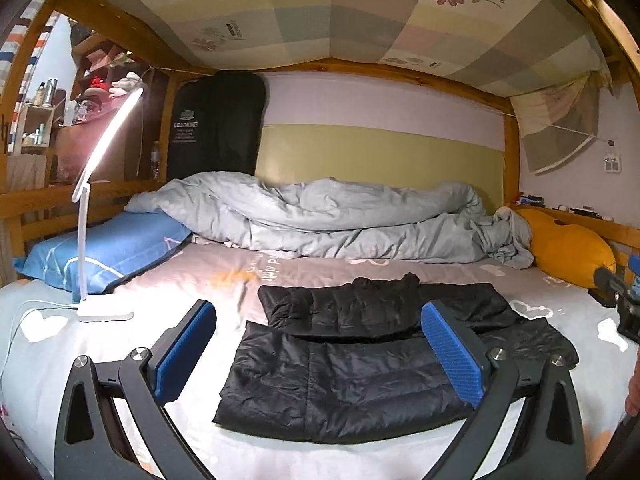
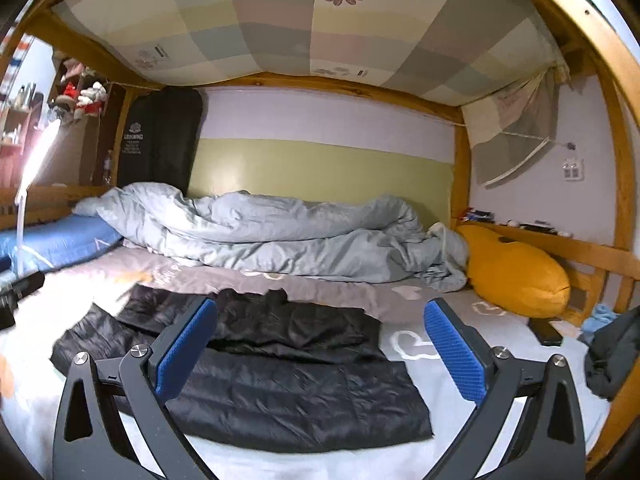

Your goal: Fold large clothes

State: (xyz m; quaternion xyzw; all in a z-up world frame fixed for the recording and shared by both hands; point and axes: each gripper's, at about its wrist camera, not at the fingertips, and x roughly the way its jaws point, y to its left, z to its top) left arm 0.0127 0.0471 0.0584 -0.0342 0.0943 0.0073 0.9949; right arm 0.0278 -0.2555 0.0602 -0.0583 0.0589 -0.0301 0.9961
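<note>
Wooden bunk framing encloses the whole scene, with a pastel checked cloth (image 1: 320, 12) stretched overhead across the top of both frames. Below it the bed (image 1: 280, 276) fills the lower half, covered by a grey sheet printed with white hearts. A crumpled pale grey duvet (image 1: 320, 220) is heaped along the far wall, running across the middle of each view. At the left sits a blue pillow (image 1: 112, 252), and at the right a yellow cushion (image 2: 516, 272) leans by the wooden rail. A lit white lamp (image 1: 104, 148) stands on the sheet at the left of the left wrist view, its bright bar slanting upward.

The black puffer jacket (image 1: 352, 364) lies flat on the sheet in the lower centre of the left wrist view and lower left of centre in the right wrist view. It is quilted and slightly shiny, folded into a rough rectangle, with a second layer laid across its far half and a sleeve end spreading to the right.

A dark bundle of cloth (image 2: 612, 356) rests at the right edge of the right wrist view.

The left claw (image 1: 320, 352) hangs over the jacket, blue pads spread wide, gripping nothing. The right claw (image 2: 320, 348) is likewise wide apart and empty, its left pad over the jacket, its right pad over bare sheet.
</note>
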